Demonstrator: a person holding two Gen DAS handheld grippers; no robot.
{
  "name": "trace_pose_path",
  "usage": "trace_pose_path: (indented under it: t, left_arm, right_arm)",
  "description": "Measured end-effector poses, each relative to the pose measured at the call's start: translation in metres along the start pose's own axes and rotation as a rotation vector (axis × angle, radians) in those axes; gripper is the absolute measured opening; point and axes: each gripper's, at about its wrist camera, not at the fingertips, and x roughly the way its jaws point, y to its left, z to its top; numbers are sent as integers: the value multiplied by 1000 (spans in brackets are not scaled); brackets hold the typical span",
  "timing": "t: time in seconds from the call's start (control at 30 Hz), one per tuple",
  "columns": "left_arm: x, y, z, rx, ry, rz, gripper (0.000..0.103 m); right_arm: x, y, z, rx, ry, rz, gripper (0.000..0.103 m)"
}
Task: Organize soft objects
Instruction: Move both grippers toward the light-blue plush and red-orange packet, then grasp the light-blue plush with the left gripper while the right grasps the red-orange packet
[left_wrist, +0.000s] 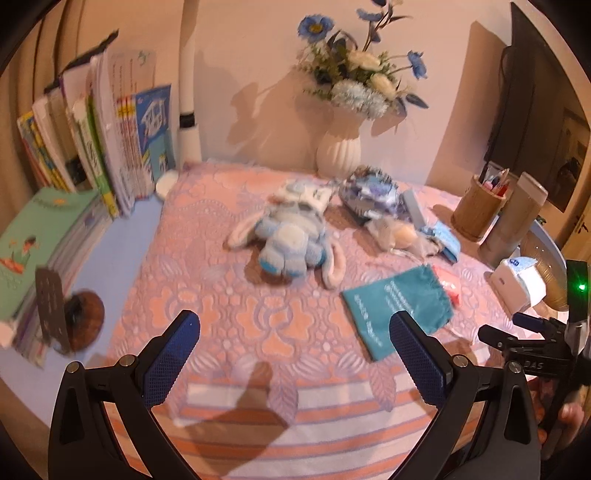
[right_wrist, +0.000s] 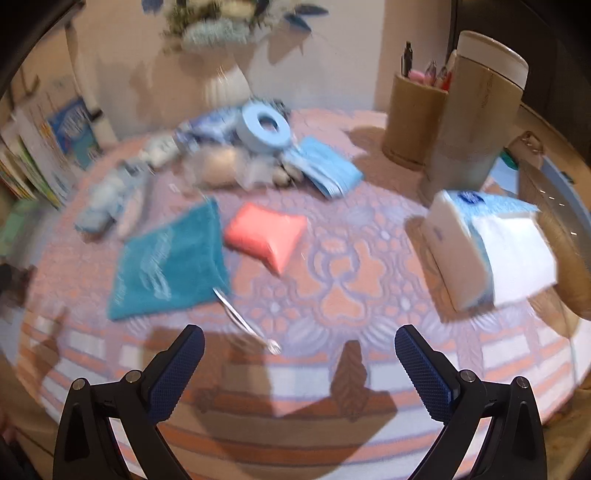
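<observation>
Left wrist view: the left gripper (left_wrist: 293, 336) is hovering above the near edge of the pink patterned blanket (left_wrist: 229, 295), tilted down toward it. Its jaws are standing wide apart, and the blue textured pads (left_wrist: 171, 363) are gripping nothing and touching nothing. A blue-and-white plush rabbit (left_wrist: 286, 242) is lying at the blanket's centre. A teal drawstring pouch (left_wrist: 397, 308) is lying flat to the right of the rabbit, just beyond the right pad; its white lettering is too blurred to read. A heap of small soft items (left_wrist: 373, 195) is sitting behind the rabbit, in front of a white ribbed vase (left_wrist: 338, 151) of blue and white flowers. Books (left_wrist: 110, 147) are standing along the left edge; their titles are illegible. The right gripper's black body (left_wrist: 532, 350) is showing at the right edge, beside a tissue pack (left_wrist: 517, 284).

Right wrist view: the right gripper (right_wrist: 299, 352) is angling down over the striped near border of the blanket (right_wrist: 332, 369). Its jaws are likewise spread wide, empty and clear of every object. The teal pouch (right_wrist: 170, 262) is lying ahead to the left, with a coral pink cushion (right_wrist: 266, 236) just beside it and a light blue tape roll (right_wrist: 264, 127) farther back. The tissue pack (right_wrist: 480, 247) is sitting to the right, near a beige cylindrical container (right_wrist: 476, 110) and a pen holder (right_wrist: 413, 118). The print on these is too blurred to read.
</observation>
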Motion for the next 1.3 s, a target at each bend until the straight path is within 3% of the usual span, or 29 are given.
trace_pose_path:
  t: [0.13,0.2,0.3,0.43,0.57,0.67,0.73,0.97,1.03,1.07,1.1,1.13,1.2,1.3]
  left_arm:
    - [7,-3,27,68,11,-20,102]
    - [19,-4,39,89,26,-47,102]
    - [46,-6,50,135,66,-79,100]
    - [90,-9,55,157,145,-101,94]
    - [122,-8,59,159,182,-108,94]
    - [145,-4,64,150,221,-115,89]
    - [159,-3,66,155,258,-118,82]
    - [178,-3,66,174,277,-100,80]
    - [180,0,65,175,280,-90,66]
    - [180,1,64,178,279,-80,64]
    - [180,3,64,174,274,-79,61]
    - [179,4,63,170,269,-82,58]
    - [172,4,61,173,245,-82,48]
    - [162,2,60,162,214,-82,45]
  right_arm:
    - [-1,6,16,-127,-27,-35,99]
    - [-2,12,26,-222,-52,60,97]
    - [4,12,40,-234,-39,172,96]
    - [20,27,45,-379,-25,129,96]
    - [39,30,51,-502,-5,58,96]
    - [56,25,55,-568,39,57,76]
    - [67,21,57,-586,68,61,68]
    - [90,20,67,-581,109,138,68]
    - [93,21,66,-571,114,164,59]
    - [95,22,67,-565,118,180,56]
    - [94,23,67,-559,115,201,44]
    - [93,25,65,-555,113,212,39]
    - [88,25,61,-555,98,184,38]
    - [80,23,56,-517,80,186,38]
